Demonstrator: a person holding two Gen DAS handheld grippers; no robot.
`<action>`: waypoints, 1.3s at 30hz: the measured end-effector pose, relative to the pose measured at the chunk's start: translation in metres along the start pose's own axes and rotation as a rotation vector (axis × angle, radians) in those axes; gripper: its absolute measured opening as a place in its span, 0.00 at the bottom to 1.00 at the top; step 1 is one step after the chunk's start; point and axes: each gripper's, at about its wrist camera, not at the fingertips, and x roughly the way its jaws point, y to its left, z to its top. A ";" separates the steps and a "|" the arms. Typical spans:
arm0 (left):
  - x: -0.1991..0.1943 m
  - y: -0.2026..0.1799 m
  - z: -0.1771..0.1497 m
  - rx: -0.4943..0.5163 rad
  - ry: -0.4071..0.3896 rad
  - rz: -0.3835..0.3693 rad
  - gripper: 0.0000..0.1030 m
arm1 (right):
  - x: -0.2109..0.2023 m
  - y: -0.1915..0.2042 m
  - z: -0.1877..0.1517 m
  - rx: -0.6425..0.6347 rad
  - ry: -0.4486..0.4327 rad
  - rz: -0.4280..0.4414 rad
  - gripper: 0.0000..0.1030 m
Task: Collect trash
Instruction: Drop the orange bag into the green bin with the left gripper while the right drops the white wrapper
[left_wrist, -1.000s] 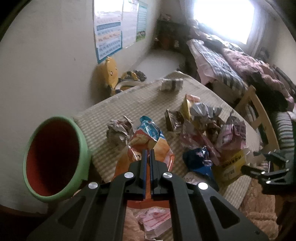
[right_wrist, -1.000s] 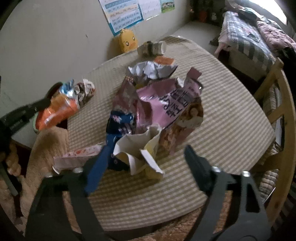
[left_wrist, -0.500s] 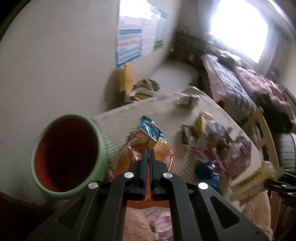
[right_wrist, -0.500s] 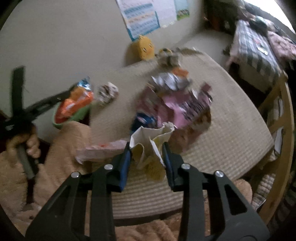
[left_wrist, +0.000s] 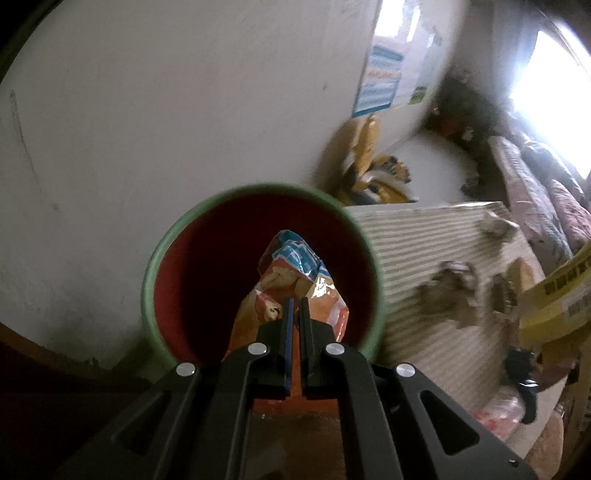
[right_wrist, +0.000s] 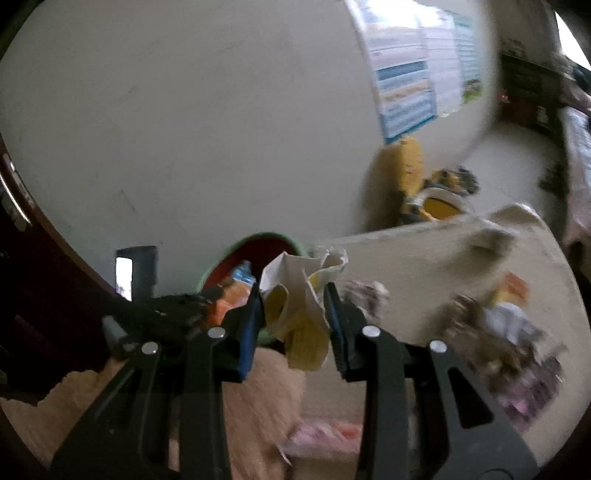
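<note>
My left gripper (left_wrist: 295, 306) is shut on an orange snack bag (left_wrist: 291, 284) and holds it in front of the mouth of a green bin with a red inside (left_wrist: 177, 254). My right gripper (right_wrist: 293, 295) is shut on a crumpled yellow and white wrapper (right_wrist: 299, 314) and holds it just right of the bin (right_wrist: 258, 243), off the table's left edge. The left gripper with the orange bag (right_wrist: 236, 293) shows in the right wrist view at the bin's mouth. The yellow wrapper also shows at the right edge of the left wrist view (left_wrist: 554, 299).
A table with a checked cloth (left_wrist: 417, 251) carries several more crumpled wrappers (left_wrist: 450, 288), blurred by motion. A white wall (left_wrist: 184, 92) stands behind the bin. A yellow toy (right_wrist: 406, 170) sits on the floor by the wall. A bed (left_wrist: 535, 192) is at the far right.
My left gripper swung left with the orange bag to the bin's mouth. My right gripper shut on the yellow wrapper, lifted it off the table and carried it left toward the bin.
</note>
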 end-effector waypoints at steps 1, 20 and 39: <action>0.005 0.005 0.000 -0.008 0.008 0.004 0.00 | 0.010 0.003 0.003 0.001 0.010 0.003 0.32; 0.040 0.044 -0.004 -0.088 0.043 0.010 0.05 | 0.128 0.028 0.016 0.025 0.143 0.039 0.32; -0.020 0.054 -0.004 -0.140 -0.097 0.110 0.20 | 0.149 0.033 0.007 0.027 0.182 0.056 0.47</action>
